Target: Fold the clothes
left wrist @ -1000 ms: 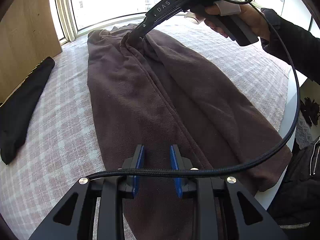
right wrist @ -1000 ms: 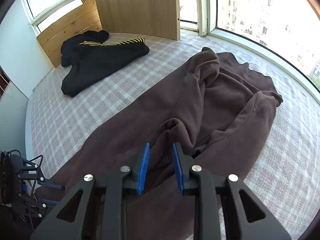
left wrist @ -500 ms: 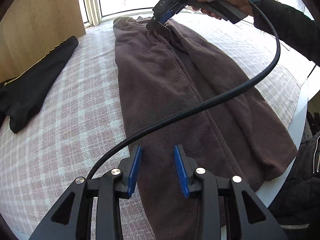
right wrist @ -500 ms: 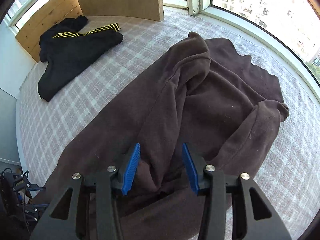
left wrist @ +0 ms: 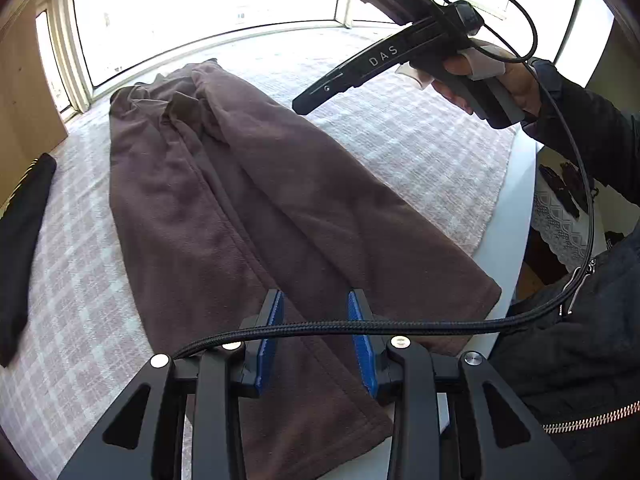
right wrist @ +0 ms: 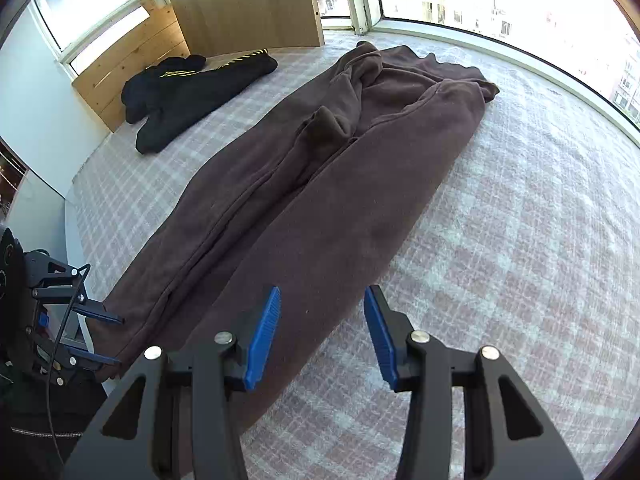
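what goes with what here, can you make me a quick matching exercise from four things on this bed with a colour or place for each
Things:
1. trousers
2. black garment
3. bed cover
4. wooden panel

Descriptions:
A. pink and white check
B. upright at the far edge by the window
C. brown, laid out lengthwise in the middle
D. yellow stripes, lying off to the left of the brown one

Pairs: 1-C, 2-D, 3-A, 4-B
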`<state>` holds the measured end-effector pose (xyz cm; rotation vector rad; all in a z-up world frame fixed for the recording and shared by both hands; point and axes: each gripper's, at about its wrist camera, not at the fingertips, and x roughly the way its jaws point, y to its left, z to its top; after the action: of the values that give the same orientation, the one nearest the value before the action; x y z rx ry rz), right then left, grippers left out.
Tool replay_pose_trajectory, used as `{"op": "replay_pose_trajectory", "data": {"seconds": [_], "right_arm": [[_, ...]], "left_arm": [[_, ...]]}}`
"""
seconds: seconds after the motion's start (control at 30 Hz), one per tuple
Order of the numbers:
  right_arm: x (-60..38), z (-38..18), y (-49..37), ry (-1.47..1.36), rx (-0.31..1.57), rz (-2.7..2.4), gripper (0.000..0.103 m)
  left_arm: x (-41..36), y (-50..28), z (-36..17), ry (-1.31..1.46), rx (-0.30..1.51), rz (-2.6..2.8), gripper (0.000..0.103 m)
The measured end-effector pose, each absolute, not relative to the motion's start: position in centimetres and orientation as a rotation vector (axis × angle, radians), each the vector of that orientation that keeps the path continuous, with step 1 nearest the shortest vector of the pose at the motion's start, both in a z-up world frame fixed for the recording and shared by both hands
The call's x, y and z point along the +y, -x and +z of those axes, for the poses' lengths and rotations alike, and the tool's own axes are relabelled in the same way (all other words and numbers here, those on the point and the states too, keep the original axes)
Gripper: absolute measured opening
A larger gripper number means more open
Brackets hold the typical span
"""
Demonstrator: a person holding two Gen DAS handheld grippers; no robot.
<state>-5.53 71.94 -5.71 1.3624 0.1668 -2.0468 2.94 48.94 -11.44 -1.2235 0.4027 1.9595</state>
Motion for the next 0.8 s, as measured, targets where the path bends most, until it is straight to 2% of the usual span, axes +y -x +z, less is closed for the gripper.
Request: {"op": "replay_pose_trajectory", "data": {"seconds": [0.17,0.37,0.43,0.47,0.5,0.73,0.77,0.8], "right_arm": [[70.5,-8.6,3.7,-1.392,0.233,-2.012,0.044],[70.8,-8.8,3.4,-1.376,0.186,-2.026,0.044],[70.8,-8.8,3.3,-1.376,0.185,-2.030,0.044],[70.8,-8.8,3.2,-1.375,0.189,-2.033,0.044],[70.7,-8.7,3.2,-1.375,0.195,-2.036,0.044],[69.4,-7.6,2.5,-1.330,0.280,-2.060,0.044],[69.1,-7.7,2.4,-1.322,0.305,-2.061,0.045],[68.7,-7.9,2.2,-1.318,0.326,-2.057,0.050]], "left_arm": [[50.4,-4.3,-12.0,1.297,0.340,1.833,0.034],[52.8,-6.2,-14.1,1.382,0.376,1.756,0.034],[53.1,-6.8,-14.5,1.392,0.394,1.751,0.028],[53.0,-6.7,-14.4,1.400,0.375,1.744,0.015],[52.9,-6.6,-14.2,1.402,0.356,1.744,0.011],[51.4,-7.7,-12.3,1.373,0.385,1.828,0.010],[51.2,-7.8,-12.0,1.371,0.377,1.839,0.010],[50.9,-8.0,-11.9,1.373,0.361,1.845,0.010]]}}
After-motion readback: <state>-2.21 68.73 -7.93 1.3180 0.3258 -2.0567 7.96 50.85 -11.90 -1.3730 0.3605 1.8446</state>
